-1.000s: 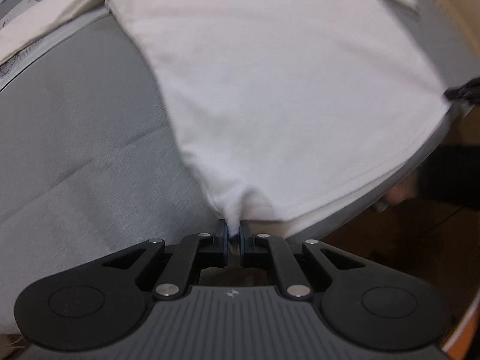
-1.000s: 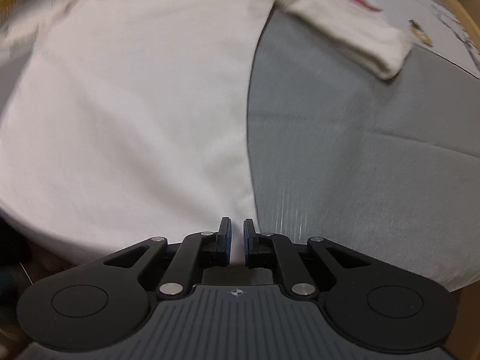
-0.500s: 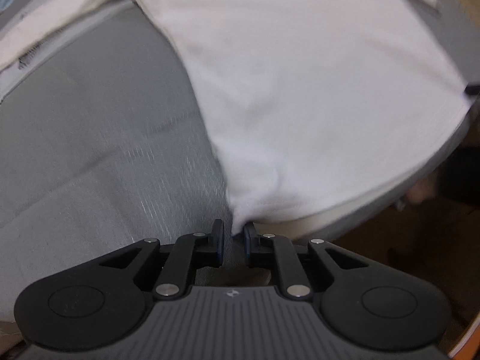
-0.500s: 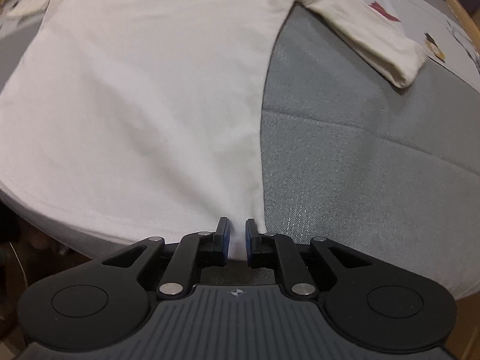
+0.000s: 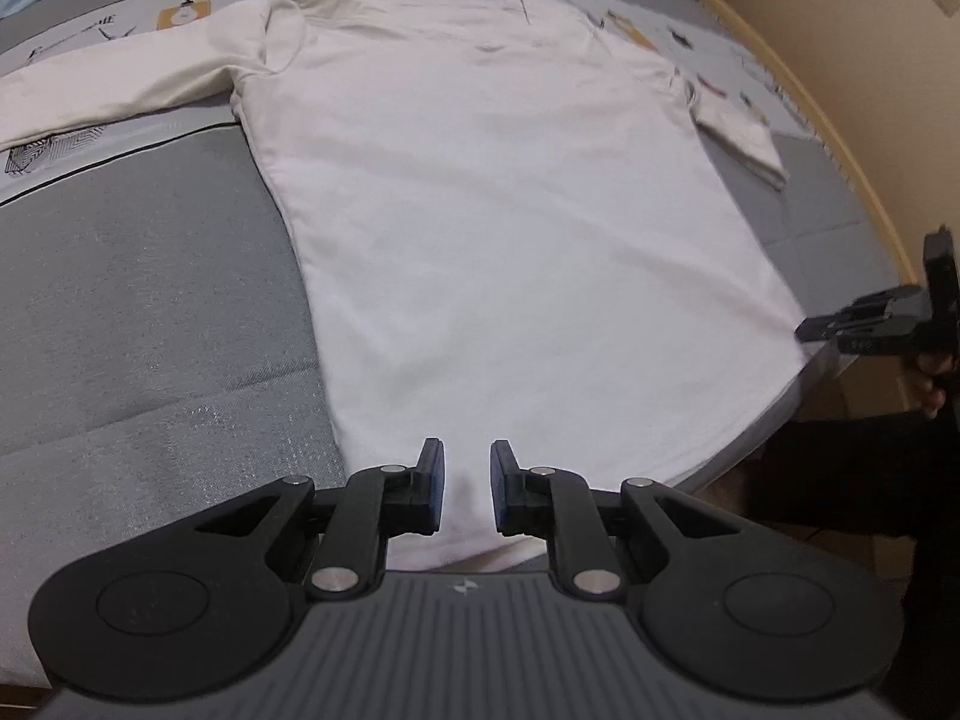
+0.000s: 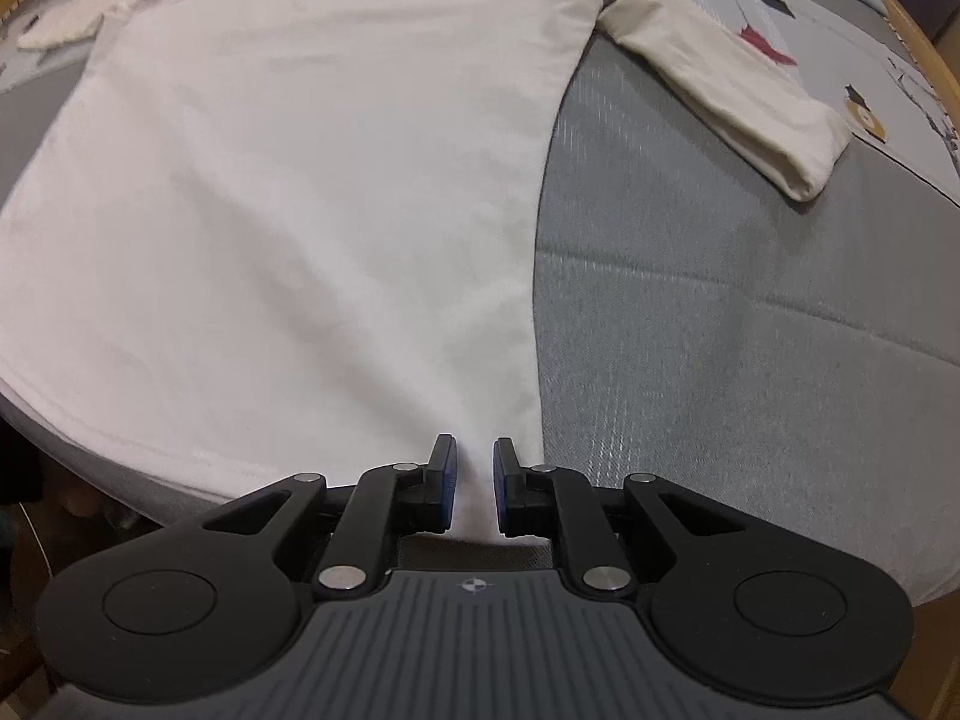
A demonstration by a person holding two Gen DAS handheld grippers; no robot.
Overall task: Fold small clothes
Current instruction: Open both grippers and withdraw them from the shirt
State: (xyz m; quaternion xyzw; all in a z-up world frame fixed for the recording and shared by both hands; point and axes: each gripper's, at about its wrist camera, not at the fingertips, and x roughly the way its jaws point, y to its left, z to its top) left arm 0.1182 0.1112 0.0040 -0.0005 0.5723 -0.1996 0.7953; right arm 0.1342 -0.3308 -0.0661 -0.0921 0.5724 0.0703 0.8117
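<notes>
A white long-sleeved shirt lies flat on the grey bed, hem toward me, sleeves spread outward. My left gripper hovers over the hem's left corner. Its jaws are opening, and the cloth lies below the gap, not pinched. In the right wrist view the same shirt fills the left half, and my right gripper sits at the hem's right corner. Its jaws are opening too, with white cloth showing in the gap and the pads clear of it. The right gripper also shows at the right edge of the left wrist view.
A long sleeve stretches left and a shorter folded-looking sleeve points right. A printed sheet covers the bed's far part. A wooden bed rim curves along the right. Below the hem the bed edge drops to dark floor.
Both grippers went from shut on the hem corners to slightly apart. The left one let the bunched corner fall flat and rose, showing the whole shirt. The right one stayed in place.
</notes>
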